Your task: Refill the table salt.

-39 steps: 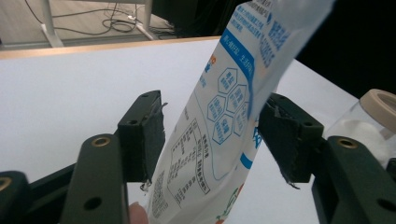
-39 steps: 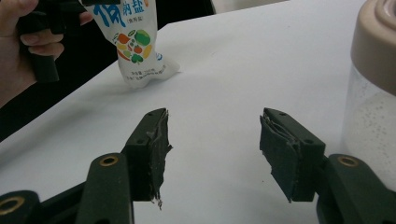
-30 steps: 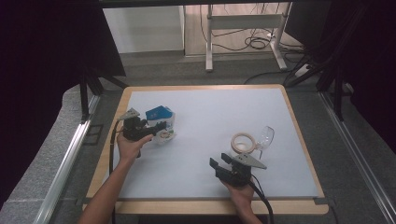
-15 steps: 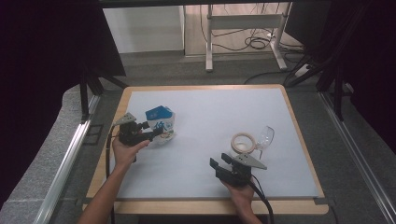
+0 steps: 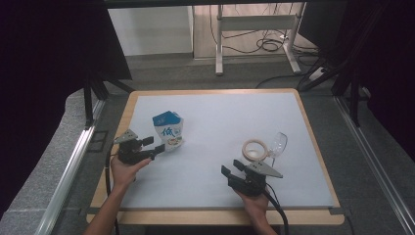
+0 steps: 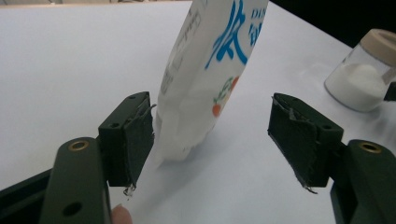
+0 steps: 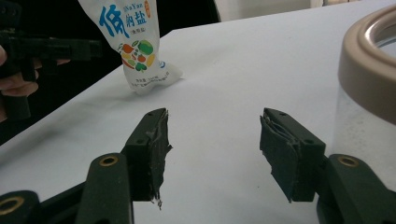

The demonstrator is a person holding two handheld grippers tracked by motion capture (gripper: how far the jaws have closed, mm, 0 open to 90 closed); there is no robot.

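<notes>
so the right gripper [image 5: 234,169] sat nearest the person's edge of the table [image 5: 293,105], jaws apart with nothing between them, just in front of the jar [image 5: 264,148] with the beige lid. well off to the jar's left, the left gripper [image 5: 155,145] had just been opening, and its jaws stood wide around the bottom of the salt bag [image 6: 205,79], one pad right beside it, the other clear. the salt bag stood upright, a bit farther back than the jar.
</notes>
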